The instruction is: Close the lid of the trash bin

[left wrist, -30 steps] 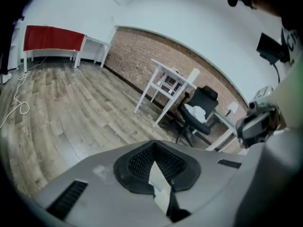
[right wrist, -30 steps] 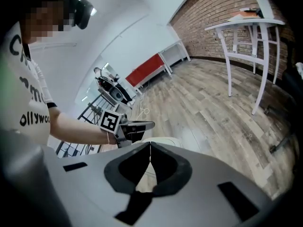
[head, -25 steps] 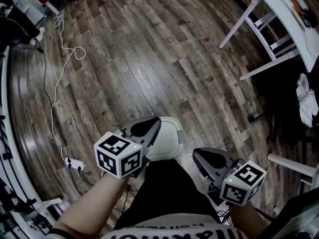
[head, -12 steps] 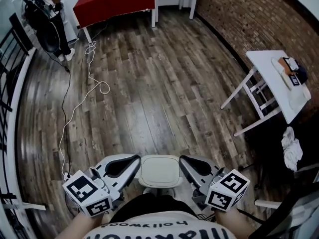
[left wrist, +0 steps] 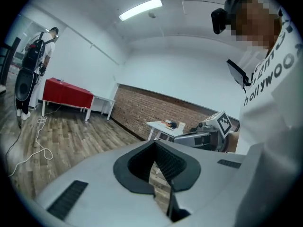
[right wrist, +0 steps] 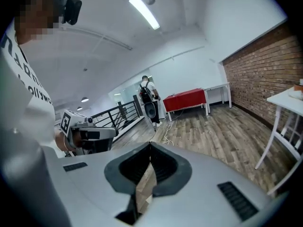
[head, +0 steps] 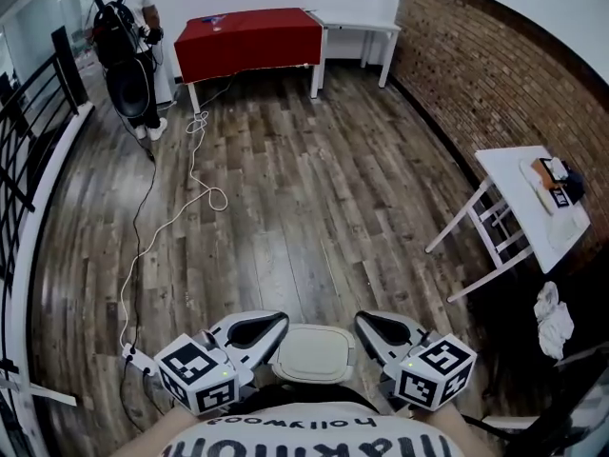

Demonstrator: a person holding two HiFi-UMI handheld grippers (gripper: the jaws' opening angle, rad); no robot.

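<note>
The trash bin (head: 311,352) stands on the wood floor right below me, its white lid lying flat on top. My left gripper (head: 283,320) is held just left of the lid and my right gripper (head: 360,318) just right of it; neither touches the lid. In the left gripper view the left gripper (left wrist: 154,142) has its jaws together at the tips with nothing between them, and the right gripper's body (left wrist: 208,135) shows beyond. The right gripper (right wrist: 150,144) is likewise shut and empty in its own view, facing the left gripper's body (right wrist: 87,134).
A white cable (head: 181,208) runs over the floor to a power strip (head: 133,355) at the left. A red table (head: 249,36) and a person with a backpack (head: 128,27) are at the far end. A white table (head: 538,208) stands right, a black railing (head: 29,112) left.
The head view has tilted up from the floor to the room. My left gripper has come off the lid to its left side, and the right gripper has come up level beside the bin.
</note>
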